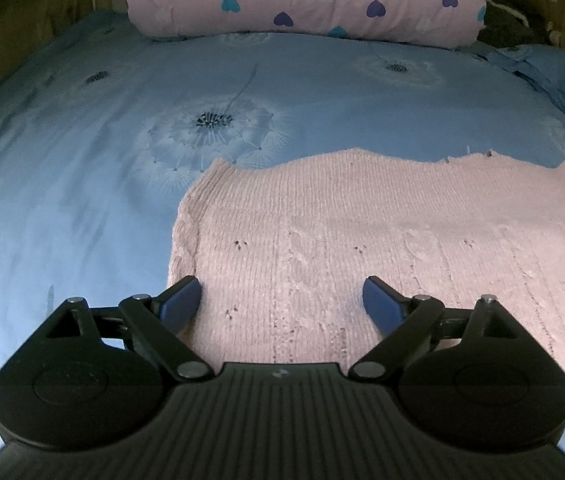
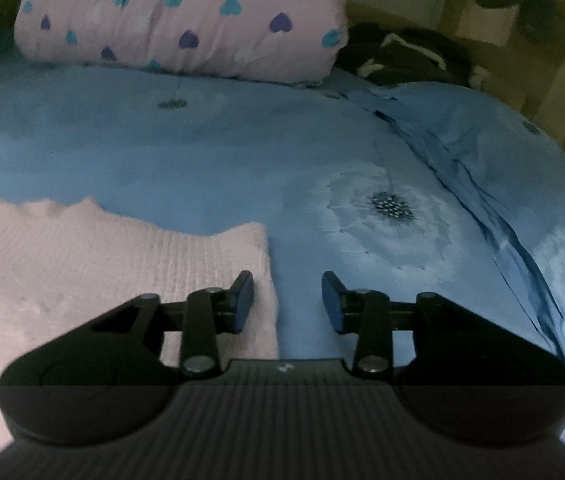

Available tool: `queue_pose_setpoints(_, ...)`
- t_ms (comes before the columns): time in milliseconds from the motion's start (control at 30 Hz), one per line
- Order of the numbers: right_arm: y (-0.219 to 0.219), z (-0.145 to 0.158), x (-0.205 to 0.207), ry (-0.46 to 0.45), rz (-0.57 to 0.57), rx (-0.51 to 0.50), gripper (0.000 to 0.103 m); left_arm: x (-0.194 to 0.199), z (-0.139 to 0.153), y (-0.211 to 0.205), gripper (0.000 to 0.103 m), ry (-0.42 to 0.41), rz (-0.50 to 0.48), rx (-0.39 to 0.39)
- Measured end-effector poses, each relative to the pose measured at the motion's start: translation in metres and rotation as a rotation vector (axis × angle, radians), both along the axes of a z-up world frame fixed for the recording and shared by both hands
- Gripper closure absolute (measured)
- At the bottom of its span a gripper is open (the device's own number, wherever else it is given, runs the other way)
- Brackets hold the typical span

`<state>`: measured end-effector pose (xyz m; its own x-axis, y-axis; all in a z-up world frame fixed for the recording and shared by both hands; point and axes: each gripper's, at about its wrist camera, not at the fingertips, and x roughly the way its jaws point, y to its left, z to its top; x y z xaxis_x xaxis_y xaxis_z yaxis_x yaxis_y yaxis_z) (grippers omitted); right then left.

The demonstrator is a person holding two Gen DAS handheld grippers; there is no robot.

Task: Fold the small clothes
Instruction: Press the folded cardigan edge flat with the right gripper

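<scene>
One blue dandelion-print bedsheet (image 1: 82,200) under a pink knit garment (image 1: 362,232).

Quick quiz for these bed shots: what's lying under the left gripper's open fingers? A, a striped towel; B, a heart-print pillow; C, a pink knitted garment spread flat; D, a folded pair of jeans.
C: the left gripper hangs open over the pink knitted garment, which lies flat on the blue bedsheet.
</scene>
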<state>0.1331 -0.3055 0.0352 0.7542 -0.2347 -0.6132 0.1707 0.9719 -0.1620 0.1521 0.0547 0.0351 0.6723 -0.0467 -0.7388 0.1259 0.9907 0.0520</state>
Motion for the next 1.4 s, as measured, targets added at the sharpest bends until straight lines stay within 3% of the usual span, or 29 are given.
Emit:
queue_pose_setpoints(100,0.003,0.015,-0.025,-0.024,0.016,0.084,0.059,-0.001,0.001,0.000,0.011,0.003,0.000,0.002)
queue_pose_setpoints(167,0.005,0.021,-0.043,-0.043,0.023,0.141,0.043,-0.003,0.001,-0.001,0.011,0.004,-0.003,0.007)
queue_pose_setpoints(233,0.008,0.025,-0.059,-0.055,0.019,0.182,0.037,-0.005,0.002,-0.001,0.011,0.003,-0.005,0.010)
queue_pose_setpoints(433,0.007,0.020,-0.091,-0.039,-0.038,0.316,0.034,-0.009,0.002,-0.003,0.010,0.009,-0.007,0.017)
queue_pose_setpoints(667,0.003,-0.019,-0.091,0.011,-0.105,0.414,0.034,-0.012,0.000,-0.004,0.008,0.015,-0.012,0.028)
queue_pose_setpoints(800,-0.001,-0.034,-0.092,-0.013,-0.146,0.498,0.027,-0.010,-0.001,0.001,0.008,0.030,0.011,-0.005)
queue_pose_setpoints(967,-0.001,-0.038,-0.088,-0.003,-0.108,0.524,0.011,-0.012,-0.003,0.003,0.007,0.031,0.025,-0.020)
queue_pose_setpoints(1100,0.004,-0.036,-0.088,0.009,-0.088,0.505,0.009,-0.011,-0.003,0.004,0.007,0.035,0.026,-0.023)
queue_pose_setpoints(1267,0.002,-0.037,-0.087,-0.025,-0.038,0.652,0.007,-0.012,-0.003,0.002,0.007,0.031,0.027,-0.018)
queue_pose_setpoints(1400,-0.001,-0.040,-0.084,-0.051,-0.048,0.692,0.007,-0.013,-0.004,0.003,0.007,0.030,0.026,-0.020)
